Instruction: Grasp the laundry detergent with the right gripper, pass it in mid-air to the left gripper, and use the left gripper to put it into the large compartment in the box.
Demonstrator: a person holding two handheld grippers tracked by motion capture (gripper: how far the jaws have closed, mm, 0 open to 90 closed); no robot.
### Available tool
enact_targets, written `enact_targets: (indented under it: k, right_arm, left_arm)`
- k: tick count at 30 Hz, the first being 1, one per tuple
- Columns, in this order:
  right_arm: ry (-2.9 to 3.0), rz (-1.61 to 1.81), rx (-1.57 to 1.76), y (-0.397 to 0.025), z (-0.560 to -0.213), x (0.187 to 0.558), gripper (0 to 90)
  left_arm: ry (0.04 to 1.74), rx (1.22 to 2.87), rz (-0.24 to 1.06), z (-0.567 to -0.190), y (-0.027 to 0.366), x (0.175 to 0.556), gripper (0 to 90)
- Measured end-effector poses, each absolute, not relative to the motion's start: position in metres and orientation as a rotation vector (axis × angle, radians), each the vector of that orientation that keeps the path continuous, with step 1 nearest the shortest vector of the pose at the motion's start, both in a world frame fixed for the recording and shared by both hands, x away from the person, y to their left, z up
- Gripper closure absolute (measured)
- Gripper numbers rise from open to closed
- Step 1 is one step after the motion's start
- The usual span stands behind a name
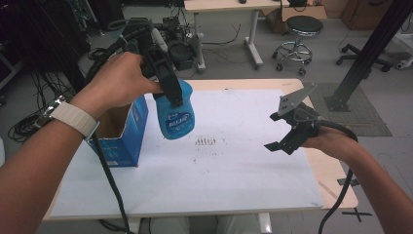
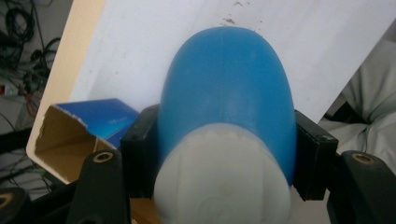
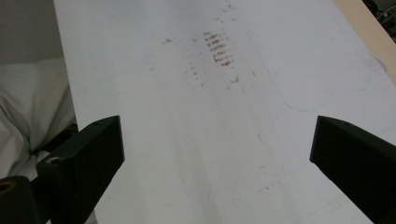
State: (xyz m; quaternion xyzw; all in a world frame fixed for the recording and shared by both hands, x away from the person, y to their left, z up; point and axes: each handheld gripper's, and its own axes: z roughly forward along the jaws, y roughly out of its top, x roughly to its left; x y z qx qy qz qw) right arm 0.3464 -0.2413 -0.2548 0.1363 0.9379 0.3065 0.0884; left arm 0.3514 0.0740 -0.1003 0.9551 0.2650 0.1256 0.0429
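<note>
A blue plastic bottle [image 1: 176, 117] with a white cap end [image 2: 224, 182] hangs in the air above the white mat [image 1: 229, 161], held by my left gripper [image 1: 168, 90], which is shut on it. In the left gripper view the black jaws press both sides of the bottle [image 2: 229, 93] near its white end. To the right, my right gripper [image 1: 287, 131] hovers over the mat's right part, open, with nothing between its fingers [image 3: 88, 158]; the right gripper view shows bare mat [image 3: 210, 116] with a small brown stain [image 3: 217, 46].
An open blue cardboard box [image 1: 122, 131] stands at the mat's left edge, just left of the bottle; the same box [image 2: 79, 130] appears below the left gripper. The brown stain [image 1: 207, 142] marks the mat's middle. A stool [image 1: 298, 36] and desk stand beyond the table.
</note>
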Motion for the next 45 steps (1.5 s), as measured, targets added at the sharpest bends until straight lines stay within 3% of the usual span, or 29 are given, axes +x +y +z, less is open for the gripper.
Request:
enact_targets:
  k: [15, 24, 34, 45]
  right_arm:
    - [2.800, 0.755, 0.427, -0.264, -0.241, 0.354, 2.8]
    - [2.801, 0.750, 0.415, -0.272, -0.243, 0.354, 2.9]
    - [2.798, 0.753, 0.401, -0.273, -0.242, 0.359, 2.9]
    - [2.795, 0.754, 0.389, -0.272, -0.239, 0.360, 3.0]
  left_arm:
    - [1.271, 2.760, 0.450, -0.068, 0.103, 0.377, 38.6]
    - [1.589, 2.559, 0.454, -0.055, 0.135, 0.391, 38.6]
    - [1.799, 2.418, 0.482, -0.039, 0.167, 0.396, 38.7]
    - [2.005, 2.231, 0.477, -0.049, 0.205, 0.392, 38.7]
